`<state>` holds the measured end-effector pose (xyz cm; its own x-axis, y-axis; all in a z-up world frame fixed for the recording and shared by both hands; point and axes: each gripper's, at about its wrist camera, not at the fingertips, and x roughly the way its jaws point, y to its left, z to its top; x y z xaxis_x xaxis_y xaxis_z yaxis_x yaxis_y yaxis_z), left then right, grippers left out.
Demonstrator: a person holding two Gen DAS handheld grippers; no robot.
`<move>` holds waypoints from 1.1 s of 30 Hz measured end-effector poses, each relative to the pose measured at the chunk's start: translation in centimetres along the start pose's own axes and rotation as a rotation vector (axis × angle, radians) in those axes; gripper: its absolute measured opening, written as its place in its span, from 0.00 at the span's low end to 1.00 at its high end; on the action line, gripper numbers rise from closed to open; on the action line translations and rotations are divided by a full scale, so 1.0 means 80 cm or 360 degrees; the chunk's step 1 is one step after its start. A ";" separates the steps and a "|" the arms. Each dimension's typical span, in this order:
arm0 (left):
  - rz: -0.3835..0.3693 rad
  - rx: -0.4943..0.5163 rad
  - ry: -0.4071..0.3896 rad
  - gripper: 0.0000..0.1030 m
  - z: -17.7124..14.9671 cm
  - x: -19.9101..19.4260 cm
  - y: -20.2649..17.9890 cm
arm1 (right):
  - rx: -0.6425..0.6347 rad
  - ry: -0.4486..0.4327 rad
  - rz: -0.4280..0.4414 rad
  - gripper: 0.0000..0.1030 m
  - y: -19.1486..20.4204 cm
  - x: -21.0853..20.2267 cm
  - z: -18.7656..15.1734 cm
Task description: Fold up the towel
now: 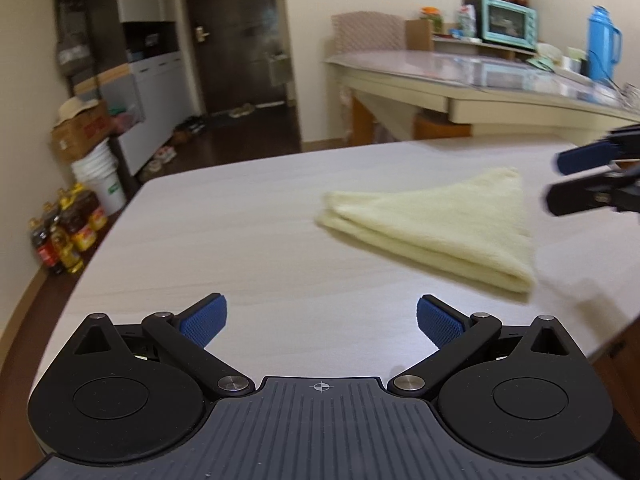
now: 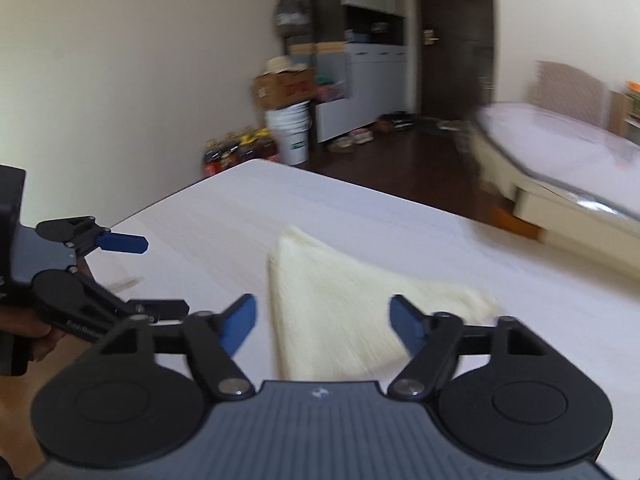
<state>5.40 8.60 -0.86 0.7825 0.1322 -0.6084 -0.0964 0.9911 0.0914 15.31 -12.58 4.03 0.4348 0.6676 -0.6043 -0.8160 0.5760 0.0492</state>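
Pale yellow terry towel [image 1: 436, 232], folded into a thick triangle, lies flat on the light wood-grain desk [image 1: 240, 216]; I see its layered folded edge toward the left wrist camera and one corner pointing away toward the far desk edge; nothing is gripping it. My left tool [image 1: 321, 318] hangs over bare desk, blue ribbed pads [image 1: 208, 316] spread wide, released, nothing between them; the towel sits ahead of it and off to its right, apart from the pads. My right tool [image 2: 323, 320] is also released; its blue pads stand apart with the towel [image 2: 340, 312] showing in the gap beneath them, but the pads do not press on the cloth; whether they hover over it or touch it I cannot tell, the view is blurred. In the right wrist view the left tool [image 2: 138, 276] appears at the left edge, held by a hand [image 2: 38, 338], beside the towel and clear of it. Background: cardboard box on white buckets [image 1: 98, 176]; bottles on the floor; turquoise oven [image 1: 508, 22]; blue flask [image 1: 602, 42].
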 end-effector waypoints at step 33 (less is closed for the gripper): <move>-0.0108 0.0092 -0.0047 1.00 0.028 0.039 -0.006 | 0.0228 -0.0324 -0.0180 0.07 -0.050 -0.152 -0.056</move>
<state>9.27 8.53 -1.07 0.8039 0.0634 -0.5913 -0.0076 0.9953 0.0964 11.57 -25.07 7.61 0.5995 0.6679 -0.4410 -0.7019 0.7035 0.1113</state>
